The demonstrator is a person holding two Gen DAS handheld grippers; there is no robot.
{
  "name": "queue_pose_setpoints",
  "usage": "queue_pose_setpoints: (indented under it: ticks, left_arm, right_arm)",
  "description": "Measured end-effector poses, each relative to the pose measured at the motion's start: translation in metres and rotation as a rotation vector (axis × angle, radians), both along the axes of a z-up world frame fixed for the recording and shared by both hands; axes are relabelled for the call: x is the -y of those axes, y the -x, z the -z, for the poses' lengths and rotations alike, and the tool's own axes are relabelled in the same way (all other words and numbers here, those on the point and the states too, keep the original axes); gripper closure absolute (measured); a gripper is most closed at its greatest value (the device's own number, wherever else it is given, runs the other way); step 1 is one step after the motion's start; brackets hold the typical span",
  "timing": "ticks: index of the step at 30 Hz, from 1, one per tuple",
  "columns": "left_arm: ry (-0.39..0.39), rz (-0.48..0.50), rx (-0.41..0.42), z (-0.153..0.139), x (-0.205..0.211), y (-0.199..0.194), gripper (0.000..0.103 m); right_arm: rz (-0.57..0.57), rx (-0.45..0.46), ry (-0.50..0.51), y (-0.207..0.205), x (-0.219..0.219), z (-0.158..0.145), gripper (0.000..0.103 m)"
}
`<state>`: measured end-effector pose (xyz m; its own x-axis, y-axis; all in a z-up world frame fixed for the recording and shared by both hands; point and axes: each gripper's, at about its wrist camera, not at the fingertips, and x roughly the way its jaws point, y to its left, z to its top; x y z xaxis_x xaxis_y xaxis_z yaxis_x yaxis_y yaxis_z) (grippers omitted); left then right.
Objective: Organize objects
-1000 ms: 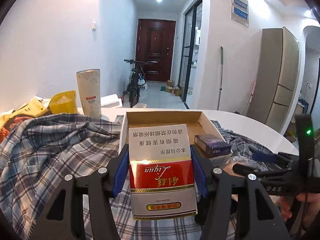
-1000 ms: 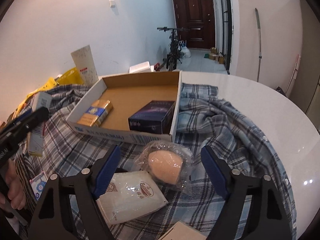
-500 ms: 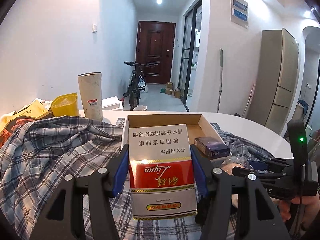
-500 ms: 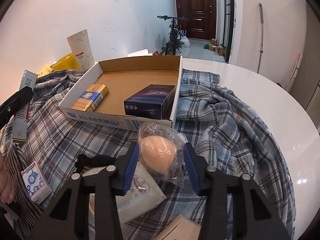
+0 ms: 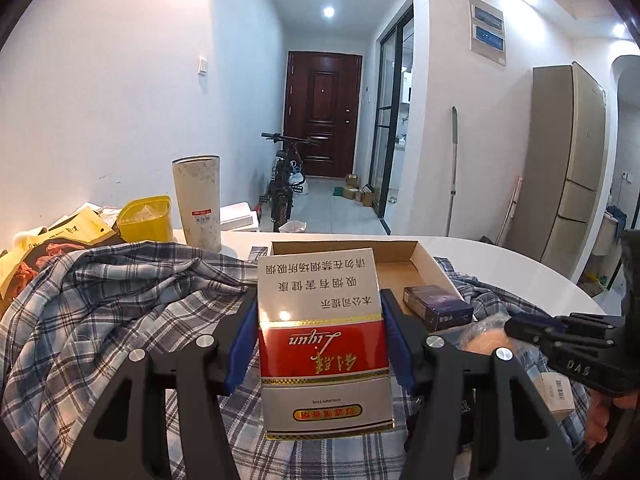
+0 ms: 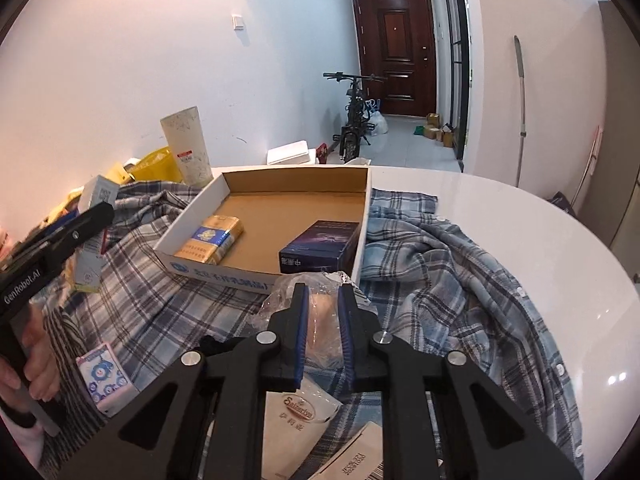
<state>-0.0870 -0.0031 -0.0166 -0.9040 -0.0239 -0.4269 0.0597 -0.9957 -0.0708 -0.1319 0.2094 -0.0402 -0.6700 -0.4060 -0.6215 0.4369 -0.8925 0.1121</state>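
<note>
My left gripper point(image 5: 320, 340) is shut on a red and silver cigarette carton point(image 5: 320, 336), held above the plaid cloth in front of the open cardboard box point(image 5: 432, 264). My right gripper point(image 6: 323, 312) is shut on a peach sponge in a clear plastic wrap point(image 6: 322, 320), squeezed between the jaws just in front of the box point(image 6: 200, 216). The box holds a gold and blue pack point(image 6: 212, 240) and a dark blue pack point(image 6: 320, 246). The left gripper point(image 6: 86, 220) also shows at the left of the right wrist view.
A plaid shirt point(image 6: 440, 272) covers the round white table point(image 6: 540, 232). A white packet point(image 6: 304, 412), a small blue and white pack point(image 6: 102, 372) and a paper slip lie near me. A tall white cup point(image 5: 198, 200) and yellow bags point(image 5: 146, 220) stand at the back left.
My right gripper has closed from wide open onto the wrapped sponge and squeezed it. My left gripper has risen a little with the carton still in it.
</note>
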Motion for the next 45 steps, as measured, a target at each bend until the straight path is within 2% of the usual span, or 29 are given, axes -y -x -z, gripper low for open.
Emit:
queue_pose_setpoints:
  ticks: [4, 6, 8, 9, 15, 19, 21, 23, 26, 32, 38, 41, 45]
  left_arm:
    - [-0.004, 0.013, 0.013, 0.001, -0.002, 0.001, 0.044]
    - [-0.003, 0.018, 0.015, 0.001, -0.003, 0.001, 0.044]
    - [-0.003, 0.021, 0.015, 0.001, -0.004, 0.001, 0.044]
    - [-0.004, 0.022, 0.015, 0.001, -0.004, 0.000, 0.044]
    - [-0.009, 0.026, 0.029, 0.002, -0.004, 0.002, 0.044]
    - [-0.019, 0.031, 0.041, 0.003, -0.004, 0.004, 0.044]
    - [-0.017, 0.030, 0.040, 0.003, -0.004, 0.004, 0.044]
    - [-0.017, 0.028, 0.038, 0.004, -0.005, 0.004, 0.044]
    - [-0.017, 0.028, 0.033, 0.003, -0.004, 0.003, 0.044]
    - [-0.023, 0.024, 0.013, -0.001, -0.003, -0.001, 0.044]
    - [-0.026, 0.018, -0.004, -0.004, 0.000, -0.003, 0.044]
    - [-0.024, 0.015, -0.009, -0.006, 0.000, -0.005, 0.044]
    - [-0.083, 0.026, 0.015, -0.016, 0.004, -0.004, 0.044]
  right_arm:
    - [-0.001, 0.073, -0.027, 0.008, 0.003, 0.015, 0.088]
    - [0.016, 0.097, -0.064, 0.012, 0.005, 0.022, 0.081]
    - [0.017, 0.127, -0.077, 0.016, 0.006, 0.029, 0.043]
    - [0.015, 0.129, -0.068, 0.016, 0.006, 0.030, 0.038]
    - [0.006, 0.156, -0.072, 0.019, 0.007, 0.036, 0.038]
    - [-0.017, 0.202, -0.053, 0.023, 0.008, 0.044, 0.053]
    - [-0.024, 0.195, -0.058, 0.021, 0.010, 0.044, 0.057]
    - [-0.033, 0.175, -0.063, 0.017, 0.012, 0.040, 0.063]
    - [-0.053, 0.137, -0.066, 0.011, 0.015, 0.034, 0.067]
    - [-0.078, 0.036, -0.008, -0.003, 0.013, 0.013, 0.067]
    - [-0.078, -0.111, 0.071, -0.018, 0.006, -0.011, 0.067]
    - [-0.081, -0.150, 0.097, -0.022, 0.003, -0.018, 0.067]
    - [-0.060, -0.186, 0.055, -0.025, 0.006, -0.029, 0.067]
